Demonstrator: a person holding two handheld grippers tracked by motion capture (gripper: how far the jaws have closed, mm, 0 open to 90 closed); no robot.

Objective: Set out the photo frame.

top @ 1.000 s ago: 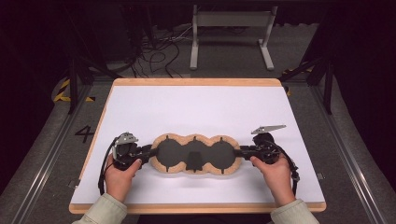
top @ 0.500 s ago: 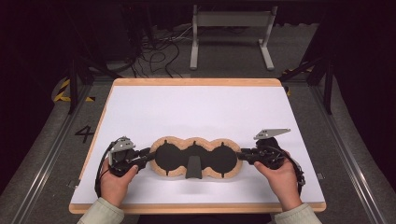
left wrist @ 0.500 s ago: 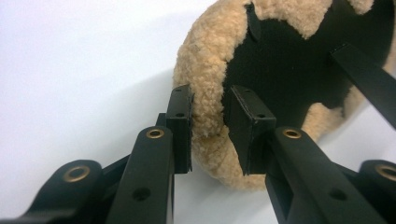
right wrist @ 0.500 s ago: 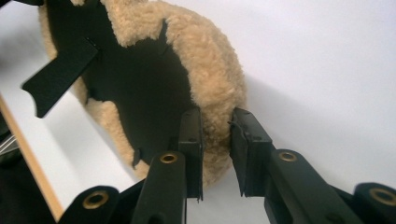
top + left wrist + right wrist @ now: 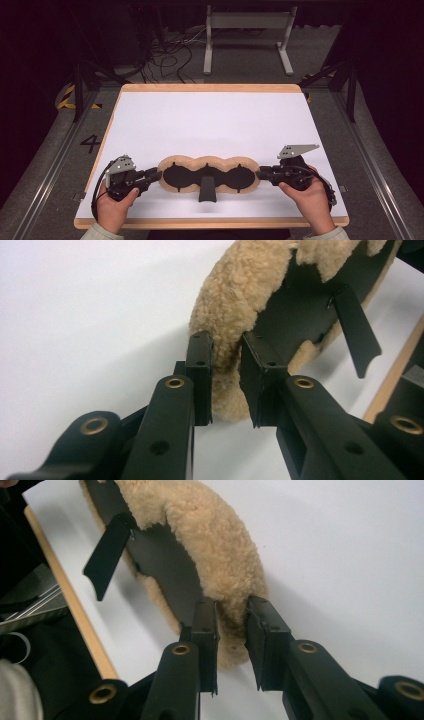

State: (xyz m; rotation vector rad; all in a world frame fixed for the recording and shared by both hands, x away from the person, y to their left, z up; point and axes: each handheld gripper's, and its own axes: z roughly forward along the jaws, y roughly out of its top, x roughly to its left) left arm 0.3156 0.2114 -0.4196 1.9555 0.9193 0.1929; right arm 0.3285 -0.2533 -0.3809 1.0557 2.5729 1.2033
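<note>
A three-lobed pad of tan fleece [image 5: 210,162] with a black underside is held flat between both grippers, just above the white table top [image 5: 210,115]. A black strap [image 5: 207,191] pokes out from its near side. My left gripper [image 5: 159,176] grips the pad's left end; its jaws have just been closing, with the fleece rim [image 5: 235,300] pinched between the pads. My right gripper [image 5: 259,175] grips the right end; its jaws have also closed further on the fleece rim [image 5: 210,545]. The strap [image 5: 357,335] hangs off the black face [image 5: 160,555].
The table's wooden front edge [image 5: 210,222] runs close under my hands. Beyond the far edge stand a grey metal frame [image 5: 247,30] and loose cables [image 5: 165,55] on the dark floor. A painted 4 [image 5: 90,143] marks the floor at the left.
Both hands and the fleece pad have shifted toward the table's near edge. Both grippers have tightened on the pad's ends, and the strap now sticks out at the front.
</note>
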